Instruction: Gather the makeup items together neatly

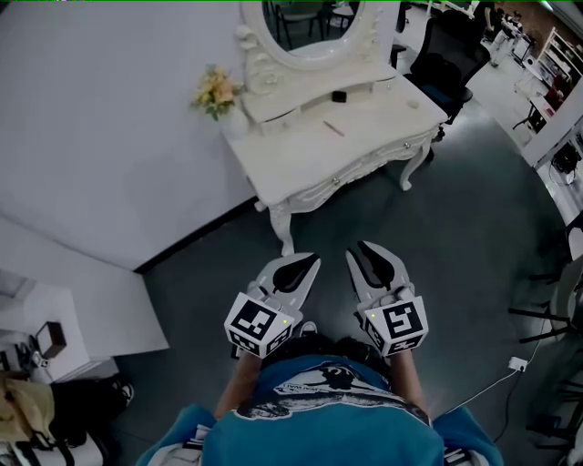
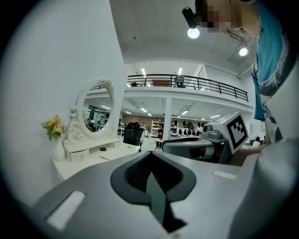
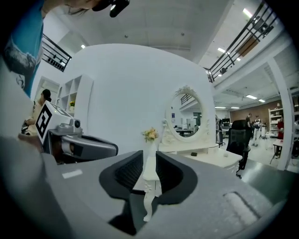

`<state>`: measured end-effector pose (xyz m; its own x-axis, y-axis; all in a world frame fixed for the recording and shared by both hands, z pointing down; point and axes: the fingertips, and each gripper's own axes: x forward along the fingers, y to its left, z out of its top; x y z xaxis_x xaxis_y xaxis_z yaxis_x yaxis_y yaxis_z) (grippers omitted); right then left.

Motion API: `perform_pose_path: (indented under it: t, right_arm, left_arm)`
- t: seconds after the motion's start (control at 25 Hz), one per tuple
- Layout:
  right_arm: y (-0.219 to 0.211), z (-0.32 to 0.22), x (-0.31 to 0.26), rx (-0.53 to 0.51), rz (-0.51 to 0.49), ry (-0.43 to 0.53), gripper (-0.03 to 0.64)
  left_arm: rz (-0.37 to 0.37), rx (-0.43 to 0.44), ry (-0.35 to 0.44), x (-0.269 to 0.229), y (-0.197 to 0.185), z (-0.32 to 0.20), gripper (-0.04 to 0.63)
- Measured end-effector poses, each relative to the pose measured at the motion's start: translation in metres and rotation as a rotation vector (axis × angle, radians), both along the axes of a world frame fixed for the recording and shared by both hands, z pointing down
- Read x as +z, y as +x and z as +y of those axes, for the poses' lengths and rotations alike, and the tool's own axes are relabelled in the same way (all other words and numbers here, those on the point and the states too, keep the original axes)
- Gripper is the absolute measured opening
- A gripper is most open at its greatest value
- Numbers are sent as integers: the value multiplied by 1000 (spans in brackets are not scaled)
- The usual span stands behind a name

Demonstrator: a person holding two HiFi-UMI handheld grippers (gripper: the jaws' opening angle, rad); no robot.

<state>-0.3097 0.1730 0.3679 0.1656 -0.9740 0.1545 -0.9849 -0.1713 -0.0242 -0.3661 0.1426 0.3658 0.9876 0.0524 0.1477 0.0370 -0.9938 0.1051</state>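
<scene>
The white dressing table [image 1: 301, 164] stands a good way ahead of me, and both grippers hang over the grey floor, short of it. On its top lie a small dark item [image 1: 339, 96], a thin pencil-like stick [image 1: 333, 128] and a small white item [image 1: 412, 103]. My left gripper [image 1: 312, 261] is held in front of the body; its tips meet and it holds nothing. Beside it, my right gripper [image 1: 358, 249] stands open by a narrow gap with nothing between the fingers. In the right gripper view a table leg [image 3: 148, 186] shows through that gap.
An oval mirror [image 1: 314, 27] and a white vase of flowers [image 1: 217, 91] stand at the table's back. A black office chair [image 1: 446, 55] is at its right end. A white wall runs along the left. A cable and plug [image 1: 517, 364] lie on the floor at right.
</scene>
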Motion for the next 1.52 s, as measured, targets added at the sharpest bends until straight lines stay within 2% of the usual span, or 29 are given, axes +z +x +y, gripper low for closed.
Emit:
perform_pose_path:
  t: [0.32,0.6,0.8,1.28,1.52]
  right_arm:
    - [5,-11,17,45,-30,-38,89]
    - [36,-20,30,50,-87,-40,89]
    - [84,-26,35,22,-99,-28,89]
    - [241,-41,41,-109,-72,-52,89]
    - [290,-41,47,-170,-83,-53,82]
  left_arm:
    - [-28,15,-31,16,-1,-21,14]
    - [-41,46,-27,22,35,-28,14]
    - [-44,34,-39,25,86,-31,14]
    - [-52,-50,-7,21,246,-36,14]
    - [-70,-105,-21,27,293,-31,14]
